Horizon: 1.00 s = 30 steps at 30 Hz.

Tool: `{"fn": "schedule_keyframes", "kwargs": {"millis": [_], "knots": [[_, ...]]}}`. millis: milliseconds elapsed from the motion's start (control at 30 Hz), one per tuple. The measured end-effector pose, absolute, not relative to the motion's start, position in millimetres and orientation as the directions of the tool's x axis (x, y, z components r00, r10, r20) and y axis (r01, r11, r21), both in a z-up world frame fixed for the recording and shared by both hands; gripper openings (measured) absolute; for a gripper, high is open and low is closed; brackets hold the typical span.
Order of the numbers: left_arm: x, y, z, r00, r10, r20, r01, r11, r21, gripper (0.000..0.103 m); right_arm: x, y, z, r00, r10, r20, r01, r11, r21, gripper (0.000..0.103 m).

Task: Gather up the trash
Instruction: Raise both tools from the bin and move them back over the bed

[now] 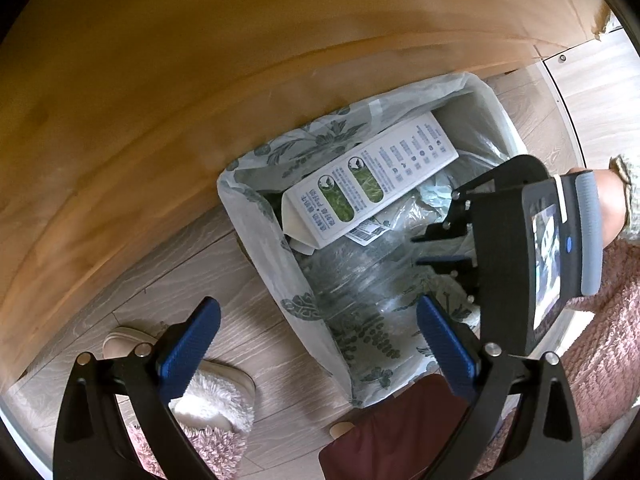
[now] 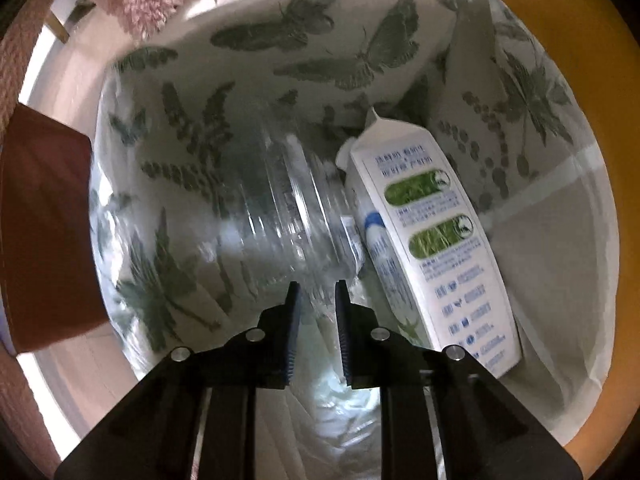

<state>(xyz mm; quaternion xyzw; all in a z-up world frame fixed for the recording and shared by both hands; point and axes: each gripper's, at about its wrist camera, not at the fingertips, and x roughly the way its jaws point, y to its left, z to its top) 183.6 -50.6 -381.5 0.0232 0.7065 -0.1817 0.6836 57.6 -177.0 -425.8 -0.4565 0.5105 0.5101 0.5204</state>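
Observation:
A white bin lined with a leaf-and-butterfly printed bag [image 1: 248,216] stands on the floor. Inside lie a white milk carton [image 1: 372,176] with green ovals and a clear ribbed plastic bottle [image 1: 352,280]. My left gripper [image 1: 320,340] hangs wide open over the bin's near edge, holding nothing. My right gripper [image 1: 424,250] points down into the bin from the right. In the right wrist view its fingers stand a narrow gap apart [image 2: 317,304] just short of the bottle [image 2: 280,216], with nothing between the pads. The carton [image 2: 432,240] leans against the bin's right wall [image 2: 560,240].
A wooden furniture panel [image 1: 160,80] runs close behind the bin. A fluffy white slipper [image 1: 208,392] rests on the wood-look floor at lower left. A dark red object [image 1: 392,432] sits by the bin's near corner. A person's hand [image 1: 612,204] and pink fuzzy clothing [image 1: 608,320] fill the right.

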Motion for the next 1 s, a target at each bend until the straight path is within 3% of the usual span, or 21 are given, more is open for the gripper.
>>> {"fn": "schedule_keyframes", "kwargs": {"millis": [333,367,467,533,600,667,867,1000], "knots": [[184,-51,-378,-0.057,-0.214,-0.975,0.289,0.931,-0.222,0.095,53,-173,-419,-0.059,0.042,-0.997,-0.995,0.072,0.062,0.017],[184,-51,-378,-0.057,-0.215,-0.975,0.289,0.931,-0.222,0.095,56,-175,-415,-0.057,0.042,-0.998,-0.995,0.082,0.060,0.020],[183,-51,-375,-0.054,-0.217,-0.975,0.289,0.931,-0.224,0.095,63,-181,-399,-0.031,0.043,-0.999,-0.990,0.137,0.037,0.047],[182,-51,-374,-0.052,-0.220,-0.974,0.289,0.931,-0.225,0.095,66,-185,-385,-0.008,0.051,-0.999,-0.986,0.165,0.016,0.051],[181,-52,-371,-0.044,-0.219,-0.975,0.292,0.930,-0.222,0.095,67,-189,-372,0.011,0.048,-0.999,-0.978,0.209,-0.001,0.067],[180,-53,-367,-0.037,-0.221,-0.975,0.295,0.929,-0.222,0.095,61,-192,-358,0.027,0.053,-0.998,-0.969,0.247,-0.013,0.074],[173,-57,-349,0.007,-0.226,-0.974,0.307,0.927,-0.213,0.095,36,-212,-327,0.090,0.036,-0.995,-0.929,0.363,-0.071,0.087],[163,-56,-334,0.052,-0.230,-0.972,0.307,0.930,-0.203,0.095,26,-217,-304,0.156,0.039,-0.987,-0.894,0.430,-0.124,0.089]]}}
